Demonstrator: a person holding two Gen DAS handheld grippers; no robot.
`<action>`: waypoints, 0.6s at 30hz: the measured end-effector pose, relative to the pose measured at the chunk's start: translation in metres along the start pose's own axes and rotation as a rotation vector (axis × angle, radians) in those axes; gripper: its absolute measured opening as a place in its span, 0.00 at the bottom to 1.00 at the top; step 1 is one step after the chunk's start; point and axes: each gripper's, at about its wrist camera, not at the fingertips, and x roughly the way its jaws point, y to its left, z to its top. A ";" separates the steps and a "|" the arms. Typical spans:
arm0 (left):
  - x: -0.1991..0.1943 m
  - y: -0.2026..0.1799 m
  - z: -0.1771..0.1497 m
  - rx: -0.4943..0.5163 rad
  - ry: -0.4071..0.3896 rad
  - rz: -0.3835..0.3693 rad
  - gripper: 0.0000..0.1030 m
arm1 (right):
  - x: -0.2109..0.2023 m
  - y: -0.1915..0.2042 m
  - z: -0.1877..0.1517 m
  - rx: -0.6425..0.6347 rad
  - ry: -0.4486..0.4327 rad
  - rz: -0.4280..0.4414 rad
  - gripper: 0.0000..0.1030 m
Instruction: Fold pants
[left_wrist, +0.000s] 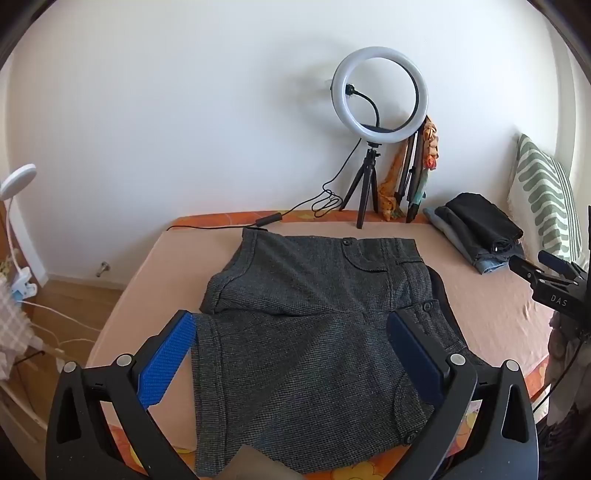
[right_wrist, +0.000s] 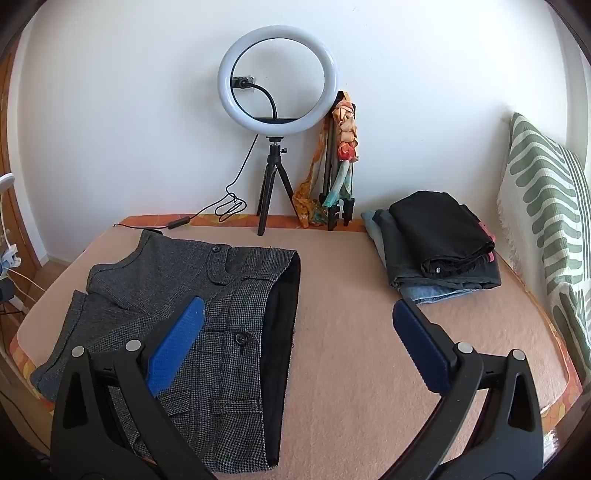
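White wall and a peach-coloured bed cover (right_wrist: 351, 350) form the setting, the flat cover evidently being used as a folding surface. On it the grey tweed short pants (left_wrist: 303, 332) are laid spread out, waistband with its dark lining turned toward the right gripper (right_wrist: 297, 347), the two legs lying toward the far left of that tool; this flat spread is judged to be a preparation for folding, with no fold yet made. Directly below and ahead of the left gripper (left_wrist: 291, 354) the near leg is framed between the blue ribbed pads, which are held at their widest and have nothing clamped. The right gripper is likewise spread fully and empty, its left pad hanging over the waistband and its right pad over bare cover. Further ahead and to the right of both tools a stack of folded dark and denim garments (right_wrist: 436, 247) is kept, probably finished work. Beyond, against the wall, a white ring light on a black tripod (right_wrist: 277, 77) is stood.
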 end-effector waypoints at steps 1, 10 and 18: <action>0.000 0.000 0.000 0.001 -0.002 0.001 1.00 | 0.000 0.000 0.000 0.000 0.000 0.000 1.00; 0.001 0.015 -0.005 -0.013 0.005 -0.008 1.00 | 0.001 0.000 0.002 0.002 0.004 0.005 1.00; 0.004 0.009 -0.001 -0.009 0.007 0.010 1.00 | -0.001 0.000 0.002 0.000 -0.009 0.001 1.00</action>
